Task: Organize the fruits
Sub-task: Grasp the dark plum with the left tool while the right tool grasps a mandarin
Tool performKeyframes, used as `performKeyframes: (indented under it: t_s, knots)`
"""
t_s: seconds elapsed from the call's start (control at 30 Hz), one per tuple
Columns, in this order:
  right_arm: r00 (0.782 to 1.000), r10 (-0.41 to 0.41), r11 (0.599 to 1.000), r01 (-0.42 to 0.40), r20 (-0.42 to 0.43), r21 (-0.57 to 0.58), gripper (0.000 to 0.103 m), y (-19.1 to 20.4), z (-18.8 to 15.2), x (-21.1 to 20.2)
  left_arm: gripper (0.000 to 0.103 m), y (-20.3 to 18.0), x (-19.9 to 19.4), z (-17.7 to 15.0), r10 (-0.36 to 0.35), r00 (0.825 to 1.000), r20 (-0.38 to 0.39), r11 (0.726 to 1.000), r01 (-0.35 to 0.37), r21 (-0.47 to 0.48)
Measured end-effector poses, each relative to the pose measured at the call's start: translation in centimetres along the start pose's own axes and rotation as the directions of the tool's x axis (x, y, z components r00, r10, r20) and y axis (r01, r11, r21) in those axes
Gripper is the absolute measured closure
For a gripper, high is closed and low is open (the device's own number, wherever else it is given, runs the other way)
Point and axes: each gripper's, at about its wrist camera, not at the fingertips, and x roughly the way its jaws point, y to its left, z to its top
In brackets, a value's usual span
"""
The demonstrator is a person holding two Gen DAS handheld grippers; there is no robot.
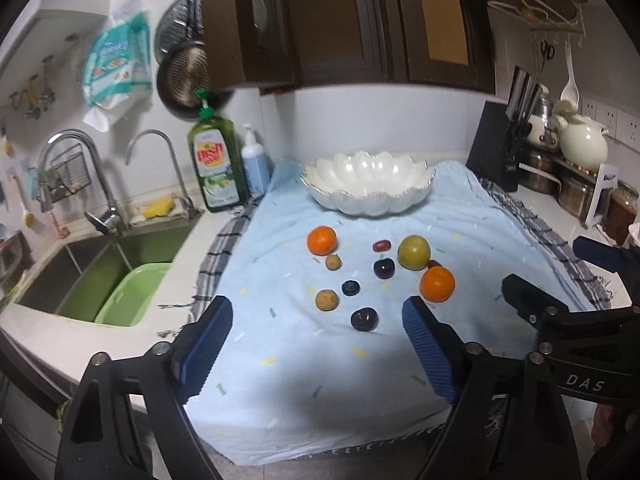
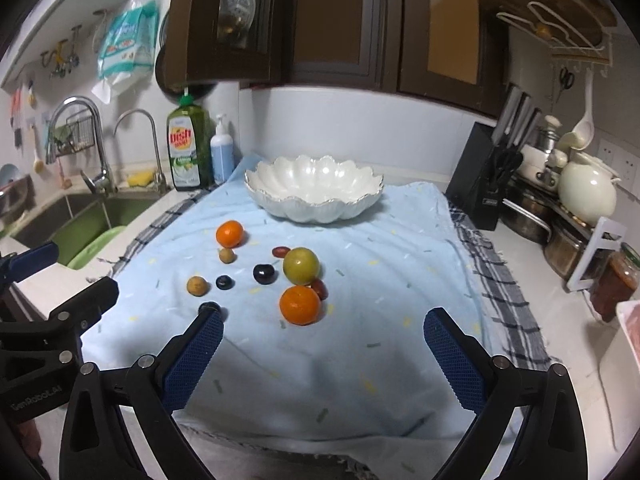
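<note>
A white scalloped bowl (image 1: 368,186) (image 2: 314,188) stands empty at the back of a light blue cloth (image 1: 320,380) (image 2: 380,272). In front of it lie two oranges (image 1: 437,284) (image 1: 322,240), a green apple (image 1: 414,252) (image 2: 301,266), dark plums (image 1: 364,319) (image 1: 384,268), a blueberry (image 1: 350,288), two brown longans (image 1: 327,300) (image 1: 333,262) and red dates (image 1: 381,245). My left gripper (image 1: 318,316) is open and empty, just short of the fruit. My right gripper (image 2: 320,320) is open and empty, with the near orange (image 2: 300,305) between its fingertips' line.
A sink (image 1: 104,264) with a green basin (image 1: 128,294), taps and a dish soap bottle (image 1: 216,164) lies to the left. A knife block (image 1: 502,148), pots, a white teapot (image 1: 582,146) and a jar (image 2: 614,284) stand on the right. Dark cabinets hang overhead.
</note>
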Motion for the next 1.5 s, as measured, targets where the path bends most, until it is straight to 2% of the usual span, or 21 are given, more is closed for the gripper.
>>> performKeyframes:
  t_s: [0.2, 0.5, 0.6, 0.7, 0.93, 1.07, 1.17, 1.5]
  knots:
    - [0.999, 0.010, 1.000, -0.011, -0.052, -0.025, 0.008, 0.8, 0.2, 3.7, 0.028, 0.2, 4.0, 0.0, -0.071, 0.995, -0.072, 0.997, 0.071, 0.001]
    - [0.990, 0.046, 0.999, -0.048, -0.131, -0.015, 0.018, 1.0, 0.3, 8.2, 0.042, -0.2, 8.3, -0.5, -0.181, 0.972, -0.149, 0.982, 0.187, 0.024]
    - [0.985, 0.057, 0.998, -0.062, -0.160, -0.028, 0.023, 0.9, 0.2, 9.8, 0.045, -0.5, 9.3, -0.7, -0.191, 0.967, -0.166, 0.980, 0.197, 0.020]
    - [0.984, 0.054, 0.996, -0.065, -0.171, -0.059, 0.024, 1.0, -0.1, 11.0, 0.050, -1.0, 10.4, -1.1, -0.176, 0.968, -0.179, 0.983, 0.182, 0.022]
    - [0.972, 0.096, 0.990, -0.115, -0.217, -0.078, 0.029, 1.0, -0.8, 13.4, 0.060, -1.5, 13.0, -2.1, -0.192, 0.953, -0.236, 0.981, 0.193, -0.019]
    - [0.963, 0.125, 0.988, -0.142, -0.240, -0.056, 0.034, 0.7, -1.1, 14.4, 0.061, -1.9, 13.3, -2.0, -0.200, 0.953, -0.227, 0.979, 0.201, -0.020]
    - [0.959, 0.138, 0.987, -0.154, -0.248, -0.046, 0.036, 0.7, -1.2, 14.9, 0.062, -2.3, 13.7, -2.1, -0.219, 0.946, -0.241, 0.975, 0.221, -0.020]
    - [0.951, 0.157, 0.984, -0.174, -0.268, -0.041, 0.052, 1.1, -1.2, 15.7, 0.074, -2.8, 14.0, -2.0, -0.261, 0.936, -0.237, 0.964, 0.264, -0.016]
